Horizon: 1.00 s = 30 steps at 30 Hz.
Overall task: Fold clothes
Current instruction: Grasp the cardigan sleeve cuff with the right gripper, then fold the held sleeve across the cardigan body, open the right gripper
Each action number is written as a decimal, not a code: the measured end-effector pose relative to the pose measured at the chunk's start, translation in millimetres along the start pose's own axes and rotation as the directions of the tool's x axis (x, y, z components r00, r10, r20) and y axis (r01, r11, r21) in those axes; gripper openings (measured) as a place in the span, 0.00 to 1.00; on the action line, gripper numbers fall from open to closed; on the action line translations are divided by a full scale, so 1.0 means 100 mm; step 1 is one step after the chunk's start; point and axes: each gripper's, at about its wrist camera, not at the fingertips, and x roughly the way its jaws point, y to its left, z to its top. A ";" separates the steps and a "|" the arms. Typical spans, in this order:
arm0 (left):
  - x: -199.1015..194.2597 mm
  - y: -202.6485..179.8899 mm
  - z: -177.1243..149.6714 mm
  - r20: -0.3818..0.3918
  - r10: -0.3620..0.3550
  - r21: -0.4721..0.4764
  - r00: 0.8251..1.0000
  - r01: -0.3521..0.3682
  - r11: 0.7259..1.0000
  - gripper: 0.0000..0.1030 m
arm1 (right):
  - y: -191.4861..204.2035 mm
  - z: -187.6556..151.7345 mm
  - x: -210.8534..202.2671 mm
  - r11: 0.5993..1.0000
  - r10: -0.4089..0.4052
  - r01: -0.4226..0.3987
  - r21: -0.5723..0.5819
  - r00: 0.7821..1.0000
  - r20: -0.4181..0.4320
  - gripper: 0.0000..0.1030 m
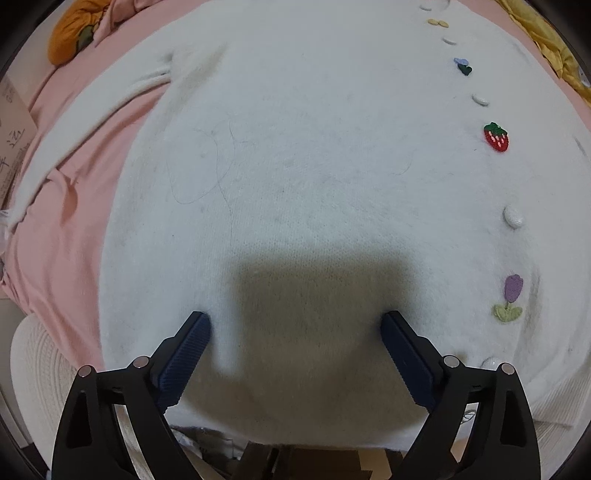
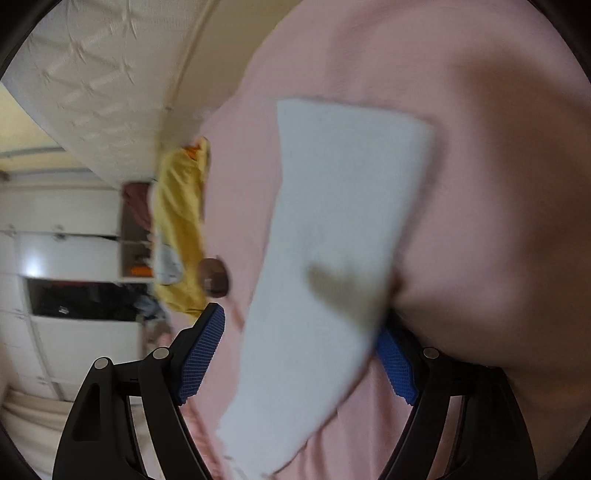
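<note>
A white fuzzy cardigan point(image 1: 295, 166) lies spread flat on a pink sheet point(image 1: 55, 258), with white buttons, an embroidered strawberry point(image 1: 496, 136) and a purple tulip point(image 1: 511, 295) down its right side. My left gripper point(image 1: 295, 323) points straight down at its lower part, jaws open wide, both blue fingertips point(image 1: 199, 326) resting on the knit. In the blurred right wrist view a white sleeve point(image 2: 325, 229) lies along the pink sheet point(image 2: 480, 184). It runs between the open jaws of my right gripper point(image 2: 299, 325) and its edge covers the right fingertip. The pads do not press on it.
An orange cushion point(image 1: 74, 33) sits at the far left and a yellow cloth point(image 1: 546, 40) at the far right of the bed. The yellow cloth point(image 2: 181, 229) also shows left of the sleeve. A white knit item point(image 1: 33, 373) lies near the bed's front edge. White cupboards point(image 2: 74, 258) stand beyond.
</note>
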 end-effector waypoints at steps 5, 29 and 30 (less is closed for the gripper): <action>0.01 -0.02 0.00 0.001 0.008 -0.005 1.000 -0.008 1.000 0.95 | -0.02 0.06 0.17 1.000 -0.025 0.025 -0.007 1.000 0.000 0.55; -0.67 0.59 -0.08 0.342 -0.289 -0.063 0.894 0.328 0.942 0.97 | 2.71 -2.85 0.57 0.644 -0.067 -0.060 -0.763 0.989 -0.133 0.06; -0.68 0.74 -0.04 0.357 -0.303 -0.082 0.884 0.352 0.932 0.97 | 2.83 -3.10 0.68 0.618 -0.068 -0.080 -0.782 0.986 -0.155 0.06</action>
